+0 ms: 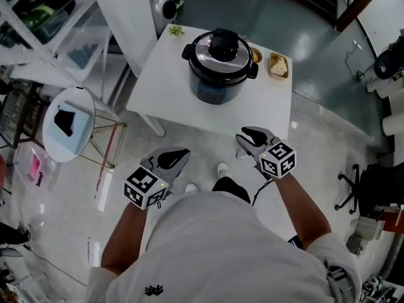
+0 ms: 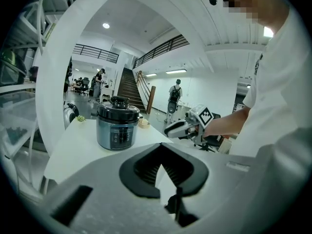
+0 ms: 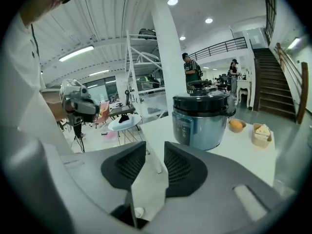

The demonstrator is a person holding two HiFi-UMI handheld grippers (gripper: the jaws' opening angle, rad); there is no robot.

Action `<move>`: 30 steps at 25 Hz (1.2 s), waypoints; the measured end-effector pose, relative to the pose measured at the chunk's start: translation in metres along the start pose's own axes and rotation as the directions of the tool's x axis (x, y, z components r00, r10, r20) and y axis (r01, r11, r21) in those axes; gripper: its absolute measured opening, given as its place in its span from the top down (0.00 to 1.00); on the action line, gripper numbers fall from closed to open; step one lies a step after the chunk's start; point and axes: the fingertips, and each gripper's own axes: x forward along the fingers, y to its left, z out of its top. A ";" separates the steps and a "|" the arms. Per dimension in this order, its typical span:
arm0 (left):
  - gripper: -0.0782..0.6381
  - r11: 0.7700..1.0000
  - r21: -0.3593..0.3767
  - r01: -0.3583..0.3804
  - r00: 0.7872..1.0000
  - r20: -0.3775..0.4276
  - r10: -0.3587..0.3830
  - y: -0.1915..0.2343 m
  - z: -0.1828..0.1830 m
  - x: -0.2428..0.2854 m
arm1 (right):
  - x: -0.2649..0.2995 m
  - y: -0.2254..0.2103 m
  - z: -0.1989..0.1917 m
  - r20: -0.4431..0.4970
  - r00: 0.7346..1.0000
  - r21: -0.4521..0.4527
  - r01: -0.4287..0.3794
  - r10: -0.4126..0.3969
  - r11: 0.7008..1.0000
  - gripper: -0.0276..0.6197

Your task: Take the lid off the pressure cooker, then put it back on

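Pressure cooker (image 1: 218, 74) upright on the white table (image 1: 164, 93), toward the far edge. Black lid (image 1: 222, 48) seated on top, knob in the middle, a black handle sticking out at either side. Steel body, control panel turned toward the table's near edge. Touched by neither tool.

Just beside it on the right, a small bowl (image 1: 256, 55) holding something orange, then a pale container (image 1: 278, 66) with a yellowish piece of food (cannot tell what). At the far left corner, a small green plant (image 1: 175, 30).

Nearer in, well apart from the cooker, both tools held out in front of the person. Right gripper (image 1: 245, 136) at the table's near edge, toward its right end, aimed at the cooker and tipped a little downward. Jaws partly apart, a clear gap between the ribbed black pads, nothing in that gap but table and floor beyond. Left gripper (image 1: 182, 153) lower in the head view, over the floor and short of the table. Jaws drawn together, pad tips meeting, gripping nothing.

Further left, a round side table (image 1: 79, 106) on thin legs, a dark object (image 1: 63, 122) lying on it. Far back in both gripper views, people standing near a staircase (image 3: 275, 82).
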 end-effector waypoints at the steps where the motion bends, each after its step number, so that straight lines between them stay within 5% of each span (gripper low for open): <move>1: 0.88 1.000 0.001 0.002 1.000 -0.002 -0.002 0.000 -0.001 -0.002 | -0.001 0.009 -0.007 -0.004 1.000 0.005 -0.002 0.002 1.000 0.76; 12: 0.88 1.000 0.020 0.017 1.000 -0.008 -0.017 -0.018 -0.012 -0.021 | -0.018 0.069 -0.029 0.005 1.000 -0.001 -0.012 0.012 1.000 0.89; 30: 0.88 1.000 0.024 -0.018 1.000 0.007 0.018 -0.031 -0.028 -0.045 | -0.021 0.107 -0.037 -0.014 0.999 -0.058 -0.033 0.033 0.998 0.94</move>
